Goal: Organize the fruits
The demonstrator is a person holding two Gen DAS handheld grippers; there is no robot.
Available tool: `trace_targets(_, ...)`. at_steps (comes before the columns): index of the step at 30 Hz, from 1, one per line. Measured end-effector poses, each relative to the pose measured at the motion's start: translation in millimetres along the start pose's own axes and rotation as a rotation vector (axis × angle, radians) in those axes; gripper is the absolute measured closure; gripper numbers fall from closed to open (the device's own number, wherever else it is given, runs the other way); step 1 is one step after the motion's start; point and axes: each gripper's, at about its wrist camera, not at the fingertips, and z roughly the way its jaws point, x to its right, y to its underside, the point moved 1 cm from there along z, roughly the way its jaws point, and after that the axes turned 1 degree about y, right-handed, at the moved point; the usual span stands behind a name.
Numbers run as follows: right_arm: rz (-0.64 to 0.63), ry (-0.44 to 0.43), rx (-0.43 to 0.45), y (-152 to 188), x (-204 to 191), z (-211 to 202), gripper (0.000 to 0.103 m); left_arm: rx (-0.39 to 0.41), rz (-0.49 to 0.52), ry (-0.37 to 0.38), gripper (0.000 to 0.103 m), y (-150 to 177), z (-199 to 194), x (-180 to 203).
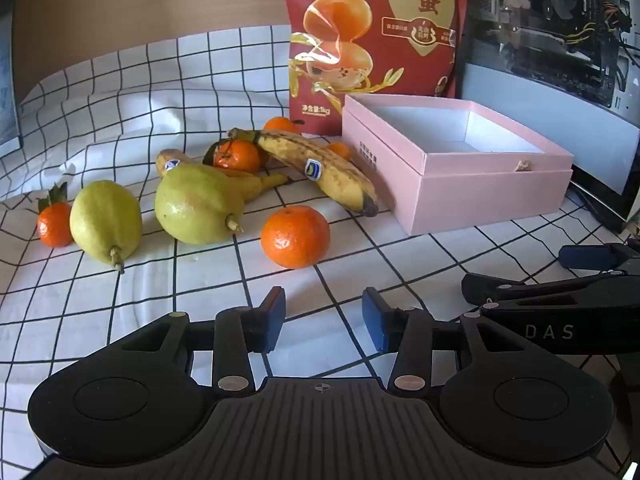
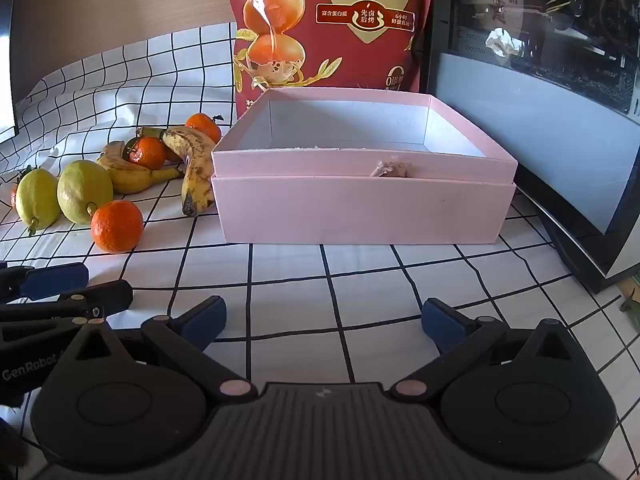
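Fruit lies on a checked cloth left of an open, empty pink box (image 1: 460, 184) (image 2: 360, 208). Nearest is a mandarin (image 1: 295, 236) (image 2: 117, 227). Behind it lie two yellow-green lemons (image 1: 106, 222) (image 1: 198, 204), two spotted bananas (image 1: 320, 168) (image 1: 240, 184) and more mandarins (image 1: 237, 155) (image 1: 54, 224). My left gripper (image 1: 324, 320) is open and empty, just short of the near mandarin. My right gripper (image 2: 324, 320) is open and empty, facing the box front, and its fingers (image 1: 588, 256) show at the right of the left wrist view.
A tall red snack bag (image 1: 376, 32) (image 2: 332, 24) stands behind the box. A glass-sided computer case (image 1: 560, 60) (image 2: 540, 100) stands to the right of the box. The checked cloth (image 2: 360, 288) rises in folds at the back left.
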Motion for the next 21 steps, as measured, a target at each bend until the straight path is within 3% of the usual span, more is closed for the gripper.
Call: trace_targets(21,0.004,-0.003,0.001,0.1,0.7,0.0,0.000,0.001,-0.005,0.004,0.054,-0.2,0.0,1.0)
